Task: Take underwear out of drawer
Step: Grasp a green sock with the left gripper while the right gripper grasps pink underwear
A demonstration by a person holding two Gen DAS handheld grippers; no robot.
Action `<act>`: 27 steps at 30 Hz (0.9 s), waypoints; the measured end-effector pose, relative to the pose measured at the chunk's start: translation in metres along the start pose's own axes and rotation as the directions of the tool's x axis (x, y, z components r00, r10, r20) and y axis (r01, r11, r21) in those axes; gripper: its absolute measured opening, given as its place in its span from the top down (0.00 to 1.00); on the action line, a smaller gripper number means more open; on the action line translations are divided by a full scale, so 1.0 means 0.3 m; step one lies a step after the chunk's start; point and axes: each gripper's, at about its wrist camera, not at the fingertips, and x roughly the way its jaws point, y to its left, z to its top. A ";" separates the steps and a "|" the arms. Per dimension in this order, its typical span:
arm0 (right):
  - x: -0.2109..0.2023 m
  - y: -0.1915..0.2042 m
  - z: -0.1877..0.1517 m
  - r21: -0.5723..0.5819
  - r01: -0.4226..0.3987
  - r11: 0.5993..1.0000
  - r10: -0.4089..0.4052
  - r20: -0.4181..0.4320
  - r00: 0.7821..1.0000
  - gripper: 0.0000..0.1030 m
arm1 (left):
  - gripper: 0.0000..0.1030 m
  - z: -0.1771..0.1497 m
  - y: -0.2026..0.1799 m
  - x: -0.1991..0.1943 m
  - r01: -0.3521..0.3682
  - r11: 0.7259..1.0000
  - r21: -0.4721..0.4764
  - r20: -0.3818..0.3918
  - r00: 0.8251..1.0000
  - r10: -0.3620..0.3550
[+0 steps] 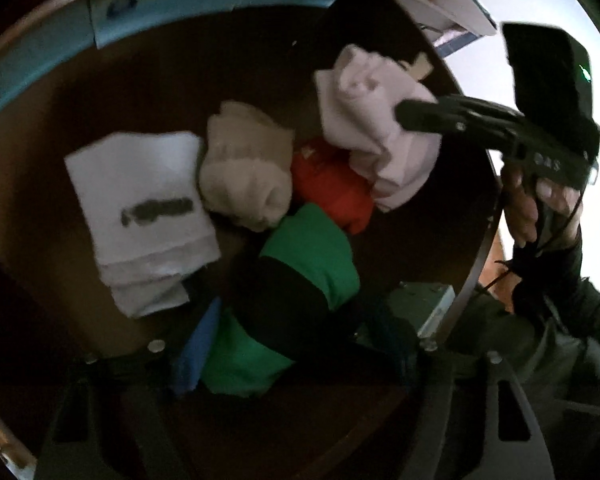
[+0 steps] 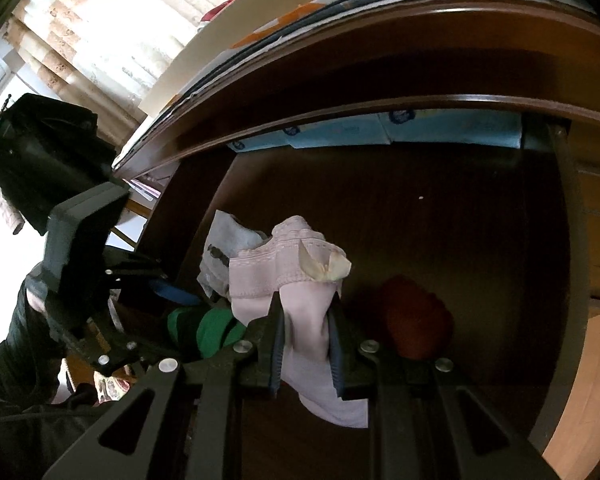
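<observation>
The right gripper (image 2: 306, 312) is clenched on the pink underwear (image 2: 288, 276), its two fingers (image 2: 278, 332) pinching the cloth just below the lacy waistband; the waistband bunches above the jaws and a loose tail of fabric hangs beneath them. Seen from the left wrist, that same pink underwear (image 1: 374, 128) is over the right-hand part of the open drawer (image 1: 100, 92), with the right gripper (image 1: 410, 116) reaching in from the side and a hand (image 1: 540, 208) in a dark sleeve wrapped around its handle. Beneath it, on the drawer's dark wooden floor, lie a red bundle (image 1: 332, 192), a beige roll (image 1: 246, 172), a folded white piece (image 1: 140, 216) with a dark mark on it, a green and black garment (image 1: 300, 284) and a bit of blue cloth (image 1: 198, 348). The left gripper (image 1: 292, 368) hangs over the near edge of the drawer, pointing steeply down at the green garment; its jaws stand apart with nothing gripped. Behind the drawer, patterned curtains (image 2: 96, 36) hang at a bright window.
</observation>
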 end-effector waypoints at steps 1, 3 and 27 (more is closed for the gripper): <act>-0.001 -0.003 0.000 0.000 -0.001 1.000 0.001 -0.001 1.000 0.80 | 0.32 0.004 0.010 0.007 0.008 1.000 -0.016 -0.008 1.000 -0.008; 0.004 -0.002 0.004 -0.002 -0.002 1.000 0.002 -0.004 1.000 0.79 | 0.32 0.008 0.028 0.030 0.041 0.998 -0.049 -0.029 0.999 -0.042; 0.091 0.040 0.007 -0.078 0.024 0.997 -0.036 -0.163 0.986 0.43 | 0.78 -0.108 0.026 -0.188 0.088 0.994 -0.057 0.433 0.900 -0.055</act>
